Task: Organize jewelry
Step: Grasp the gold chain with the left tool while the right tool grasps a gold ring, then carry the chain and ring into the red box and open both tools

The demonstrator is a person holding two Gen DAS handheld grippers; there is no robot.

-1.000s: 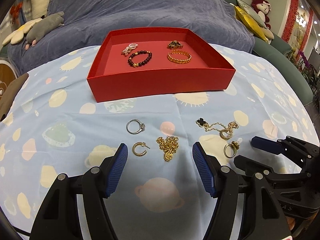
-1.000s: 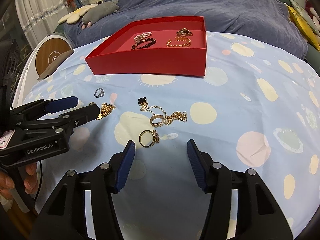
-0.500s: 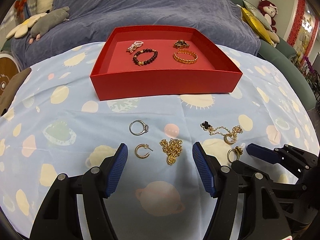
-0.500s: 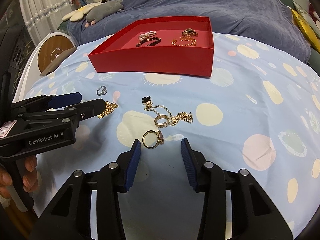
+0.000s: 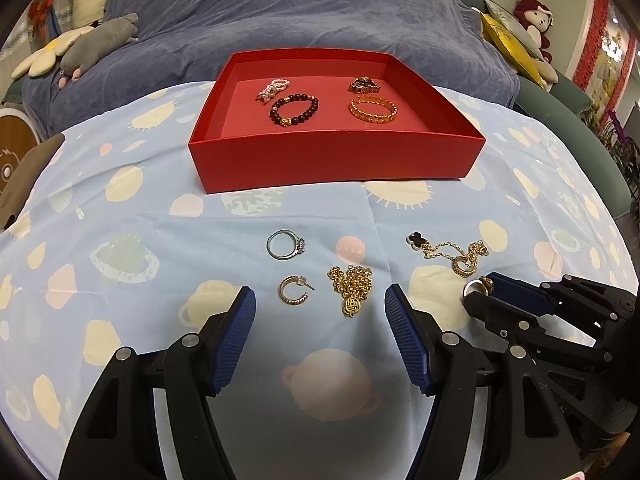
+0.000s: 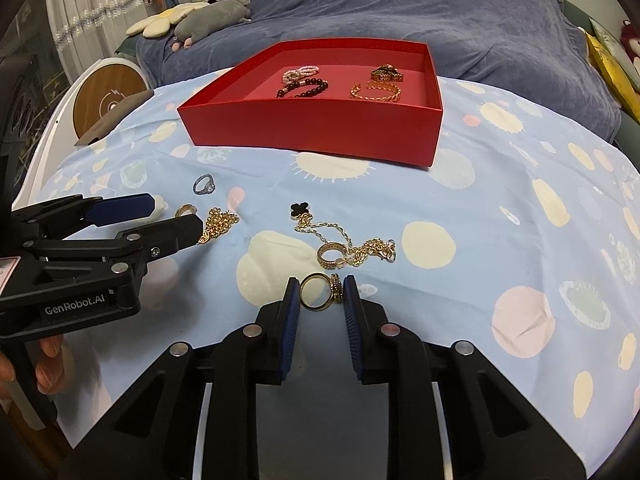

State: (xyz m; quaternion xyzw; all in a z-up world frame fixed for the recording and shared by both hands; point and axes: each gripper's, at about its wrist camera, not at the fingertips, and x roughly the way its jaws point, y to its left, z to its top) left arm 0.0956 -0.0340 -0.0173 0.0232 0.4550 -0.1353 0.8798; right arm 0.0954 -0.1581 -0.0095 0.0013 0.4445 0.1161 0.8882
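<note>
A red box holds several bracelets, among them a gold bangle. On the cloth lie a silver ring, a gold hoop earring, a gold chain with pendant and a clover necklace. My left gripper is open just short of the earring and chain. My right gripper has its jaws narrowed around a gold ring on the cloth, with small gaps at both pads; the ring also shows in the left wrist view.
The table is covered by a light blue patterned cloth. A blue-draped sofa with plush toys stands behind. A round wooden device sits off the table's left edge.
My right gripper has moved forward and narrowed its jaws around the gold ring. My left gripper has drawn back and up slightly and stays open.
</note>
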